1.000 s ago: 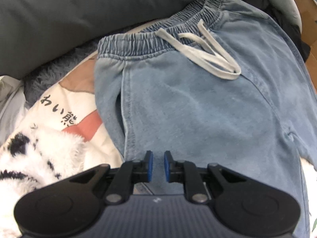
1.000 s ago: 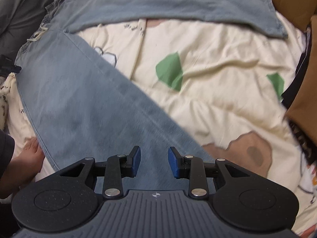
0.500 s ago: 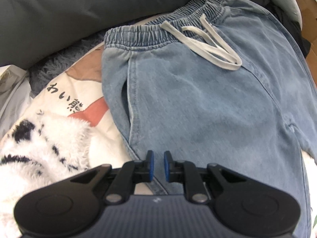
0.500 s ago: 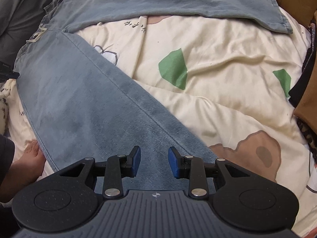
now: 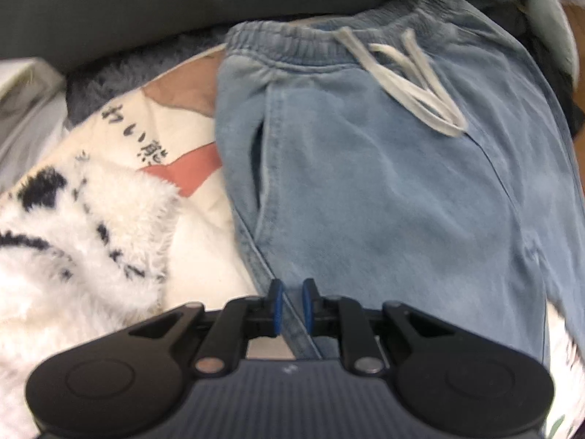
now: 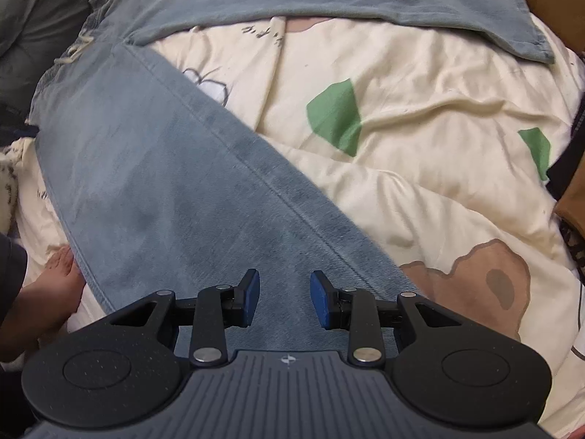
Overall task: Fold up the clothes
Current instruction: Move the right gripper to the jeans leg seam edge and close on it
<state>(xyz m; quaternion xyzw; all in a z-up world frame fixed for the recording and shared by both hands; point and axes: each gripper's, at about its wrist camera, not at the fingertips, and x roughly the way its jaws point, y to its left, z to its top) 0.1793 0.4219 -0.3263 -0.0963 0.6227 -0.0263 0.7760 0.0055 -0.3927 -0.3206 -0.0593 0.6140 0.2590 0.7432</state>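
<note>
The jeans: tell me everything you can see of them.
The jeans are light blue, soft washed denim with an elastic gathered waistband, an off-white drawstring lying loose on the front, and a side pocket slit. They lie flat, unfolded, on the cream printed quilt, legs spread in a V. The left gripper straddles the outer side seam; the right gripper hovers open above the near leg.

Printed script on the cream bedcover (image 5: 175, 139) — black Japanese characters, ahead and left of the left claw, beside the jeans' side seam. Readable: い and 熊; the first character is blurred, possibly わ. More black script on the bedcover in the right wrist view (image 6: 263, 33), far ahead of the right claw between the two trouser legs — too small and creased to read.
</note>
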